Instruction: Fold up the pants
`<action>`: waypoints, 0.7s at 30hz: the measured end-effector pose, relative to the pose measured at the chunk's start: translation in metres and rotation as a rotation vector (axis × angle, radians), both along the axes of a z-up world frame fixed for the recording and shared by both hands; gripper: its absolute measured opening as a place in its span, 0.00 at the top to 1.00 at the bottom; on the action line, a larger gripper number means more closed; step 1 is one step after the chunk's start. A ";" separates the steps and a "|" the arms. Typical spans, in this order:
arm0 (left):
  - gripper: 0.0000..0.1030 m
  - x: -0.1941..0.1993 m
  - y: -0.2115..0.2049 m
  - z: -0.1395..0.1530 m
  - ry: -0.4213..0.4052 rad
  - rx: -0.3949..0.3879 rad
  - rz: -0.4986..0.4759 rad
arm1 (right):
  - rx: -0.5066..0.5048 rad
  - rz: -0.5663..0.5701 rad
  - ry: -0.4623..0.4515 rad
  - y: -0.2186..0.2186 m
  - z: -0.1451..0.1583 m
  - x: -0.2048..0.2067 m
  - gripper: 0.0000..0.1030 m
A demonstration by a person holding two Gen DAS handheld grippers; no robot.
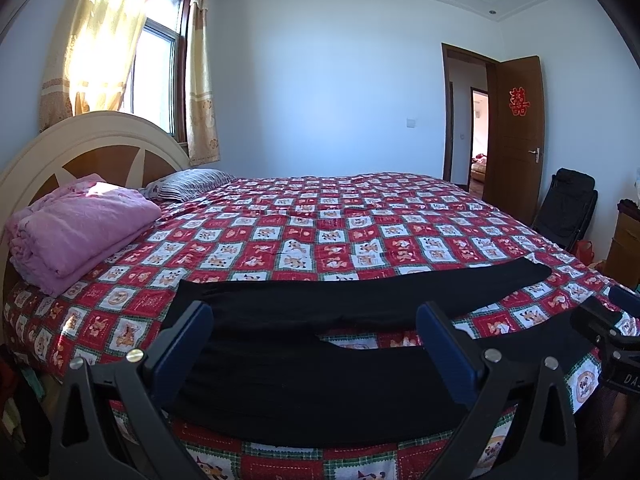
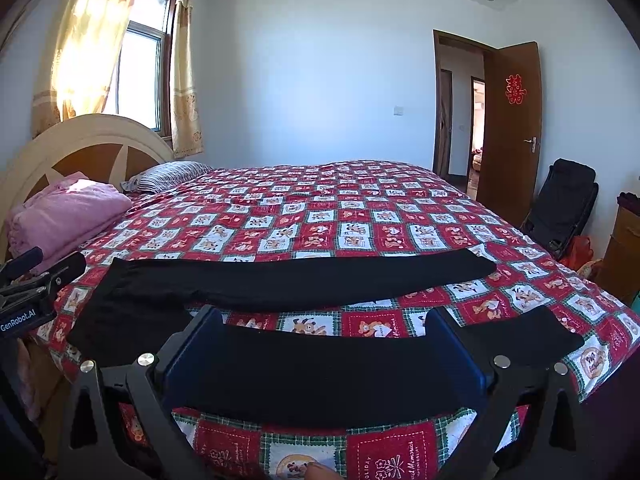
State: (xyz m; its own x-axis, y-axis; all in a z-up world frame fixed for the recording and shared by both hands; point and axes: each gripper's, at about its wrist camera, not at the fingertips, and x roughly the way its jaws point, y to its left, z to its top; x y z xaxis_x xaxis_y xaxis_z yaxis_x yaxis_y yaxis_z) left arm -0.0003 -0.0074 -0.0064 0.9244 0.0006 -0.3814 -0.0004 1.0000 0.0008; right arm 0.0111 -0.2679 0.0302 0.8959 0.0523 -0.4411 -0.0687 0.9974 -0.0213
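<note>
Black pants (image 1: pixel 320 356) lie spread flat along the near edge of the bed, waist to the left and both legs running right with a gap between them; they also show in the right wrist view (image 2: pixel 304 284). My left gripper (image 1: pixel 316 320) is open and empty, hovering over the waist and near leg. My right gripper (image 2: pixel 326 330) is open and empty over the near leg's middle. Each gripper shows at the edge of the other's view: the right one in the left wrist view (image 1: pixel 608 320), the left one in the right wrist view (image 2: pixel 40 276).
The bed has a red patchwork cover (image 1: pixel 340 220). A folded pink blanket (image 1: pixel 80 232) and a striped pillow (image 1: pixel 192 184) sit by the headboard at left. A black folding chair (image 1: pixel 564 208) and an open brown door (image 1: pixel 516 132) stand at right.
</note>
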 end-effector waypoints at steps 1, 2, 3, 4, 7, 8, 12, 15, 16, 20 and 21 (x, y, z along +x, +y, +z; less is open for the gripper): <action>0.00 0.000 0.000 0.000 0.002 0.000 -0.001 | -0.001 0.000 0.001 0.000 0.000 0.000 0.01; 0.00 0.000 -0.001 -0.001 0.003 0.001 -0.001 | -0.003 0.000 0.002 0.001 -0.001 0.000 0.01; 0.00 0.000 0.000 0.000 0.004 0.001 -0.002 | -0.004 0.001 0.003 0.001 -0.001 0.001 0.01; 0.00 0.000 0.000 0.000 0.004 0.000 -0.003 | -0.005 0.001 0.005 0.001 -0.001 0.001 0.01; 0.00 0.000 0.000 0.000 0.004 0.000 -0.002 | -0.004 0.000 0.007 0.001 -0.001 0.001 0.01; 0.00 0.000 0.000 0.000 0.004 -0.001 -0.002 | -0.004 0.000 0.006 0.001 -0.001 0.001 0.01; 0.00 0.000 0.000 0.000 0.007 -0.001 -0.002 | -0.004 -0.001 0.004 0.000 -0.003 0.002 0.01; 0.00 0.000 -0.001 0.000 0.009 -0.001 -0.002 | -0.005 -0.001 0.009 0.001 -0.004 0.003 0.01; 0.00 0.000 -0.001 0.000 0.009 -0.001 -0.001 | -0.006 0.000 0.010 0.001 -0.004 0.002 0.01; 0.00 0.001 0.000 -0.001 0.013 -0.004 -0.002 | -0.008 0.000 0.010 0.001 -0.004 0.001 0.01; 0.00 0.001 0.000 -0.001 0.014 -0.003 -0.001 | -0.007 0.000 0.011 0.001 -0.004 0.001 0.01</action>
State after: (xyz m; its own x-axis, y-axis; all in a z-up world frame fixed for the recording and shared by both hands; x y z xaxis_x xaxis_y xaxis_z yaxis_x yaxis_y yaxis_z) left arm 0.0007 -0.0074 -0.0079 0.9189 -0.0019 -0.3945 0.0010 1.0000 -0.0027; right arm 0.0125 -0.2669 0.0260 0.8912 0.0494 -0.4510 -0.0690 0.9972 -0.0272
